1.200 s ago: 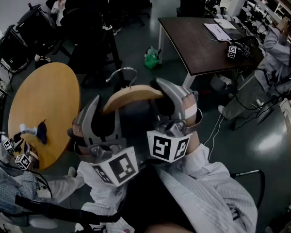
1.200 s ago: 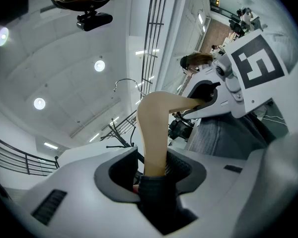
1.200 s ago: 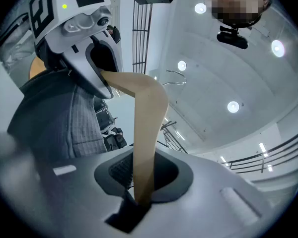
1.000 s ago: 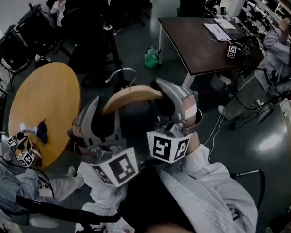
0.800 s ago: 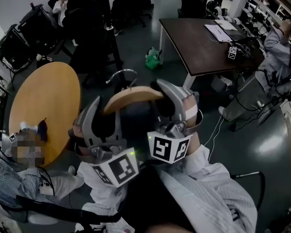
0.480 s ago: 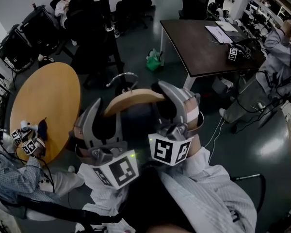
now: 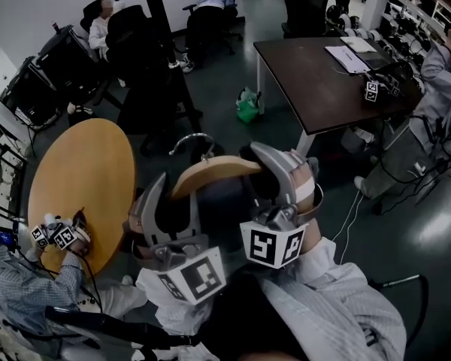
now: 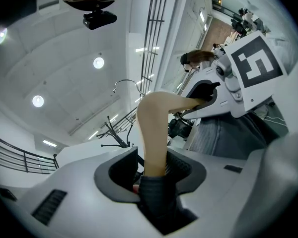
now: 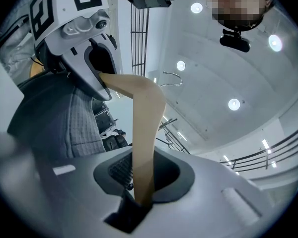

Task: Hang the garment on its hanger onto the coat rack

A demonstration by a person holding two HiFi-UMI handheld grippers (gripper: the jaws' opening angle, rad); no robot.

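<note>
Now | left claw point(image 8: 151, 171) clamped on wooden hanger point(image 7: 210, 173) and dark garment point(image 7: 219, 205) | right claw point(image 9: 141, 182) easing open, hanger arm between its jaws | coat rack point(image 7: 164, 28) stands ahead, well apart

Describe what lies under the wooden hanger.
A dark garment hangs under the wooden hanger. The left gripper and the right gripper, its fingers opening round the hanger, cover the garment's sides and lower part.
</note>
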